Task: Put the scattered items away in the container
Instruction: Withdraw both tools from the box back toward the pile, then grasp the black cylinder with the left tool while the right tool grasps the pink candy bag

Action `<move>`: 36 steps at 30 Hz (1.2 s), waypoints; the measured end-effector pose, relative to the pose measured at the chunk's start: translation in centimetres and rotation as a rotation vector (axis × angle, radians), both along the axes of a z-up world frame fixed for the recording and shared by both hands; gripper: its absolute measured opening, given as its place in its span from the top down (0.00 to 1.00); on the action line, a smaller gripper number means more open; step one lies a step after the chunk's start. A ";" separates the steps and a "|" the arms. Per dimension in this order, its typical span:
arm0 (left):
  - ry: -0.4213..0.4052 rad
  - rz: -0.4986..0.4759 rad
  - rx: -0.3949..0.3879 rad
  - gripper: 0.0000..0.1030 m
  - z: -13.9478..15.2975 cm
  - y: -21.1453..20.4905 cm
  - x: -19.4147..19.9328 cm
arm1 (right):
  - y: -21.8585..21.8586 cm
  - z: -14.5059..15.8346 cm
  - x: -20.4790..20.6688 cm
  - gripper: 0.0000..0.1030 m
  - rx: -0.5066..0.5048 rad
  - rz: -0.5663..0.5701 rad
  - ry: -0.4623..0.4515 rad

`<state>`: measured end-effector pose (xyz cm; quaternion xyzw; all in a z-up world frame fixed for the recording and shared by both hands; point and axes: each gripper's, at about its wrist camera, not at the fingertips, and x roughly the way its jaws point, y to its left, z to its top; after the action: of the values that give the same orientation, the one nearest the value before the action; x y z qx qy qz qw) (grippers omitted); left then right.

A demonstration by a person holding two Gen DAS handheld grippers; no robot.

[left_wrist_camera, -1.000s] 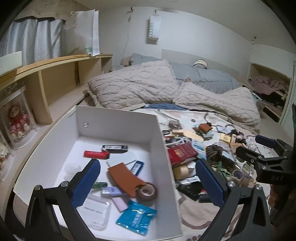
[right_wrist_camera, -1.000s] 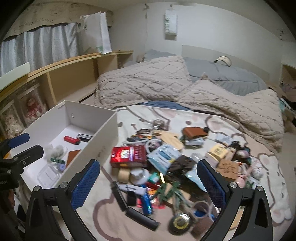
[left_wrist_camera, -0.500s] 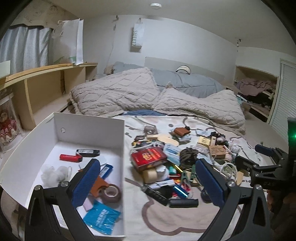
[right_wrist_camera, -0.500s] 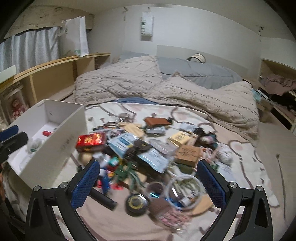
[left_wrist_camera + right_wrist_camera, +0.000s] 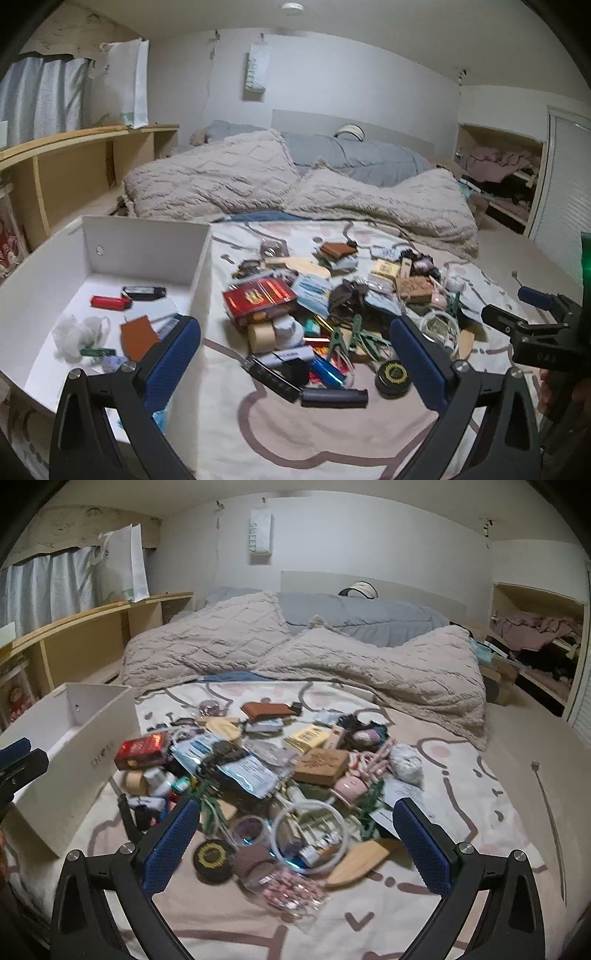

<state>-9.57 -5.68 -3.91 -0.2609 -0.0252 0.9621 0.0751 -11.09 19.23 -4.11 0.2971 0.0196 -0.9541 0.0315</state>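
Swung both grippers rightward off the white box (image 5: 144, 240) toward the scattered pile (image 5: 266, 771) on the bed. Left gripper (image 5: 295, 363) and right gripper (image 5: 295, 843) jaws spread, holding nothing. Box sits left of pile.

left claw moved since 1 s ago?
Yes. The left claw swung right: the white box, earlier centred under it, now sits left, with the clutter pile between its fingers.

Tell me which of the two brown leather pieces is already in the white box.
The flat orange-brown leather piece lies on the white box floor beside the red lighter. The darker brown wallet remains in the bed pile.
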 end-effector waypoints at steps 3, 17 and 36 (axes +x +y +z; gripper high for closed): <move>-0.031 -0.017 -0.005 0.00 -1.1 0.9 -0.3 | 0.9 -1.2 0.1 0.00 -0.026 -0.010 -0.032; -0.209 -0.064 -0.043 0.00 -7.3 4.1 -2.1 | 2.4 -7.4 0.1 0.00 -0.004 -0.005 -0.216; -0.373 -0.075 -0.101 0.00 -13.2 4.8 -3.3 | 2.2 -10.7 -1.6 0.40 -0.096 0.078 -0.319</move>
<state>-12.91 -0.90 -17.14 -0.4388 0.0192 0.8937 0.0917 -12.72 21.38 -14.84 0.4422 -0.0197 -0.8926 0.0855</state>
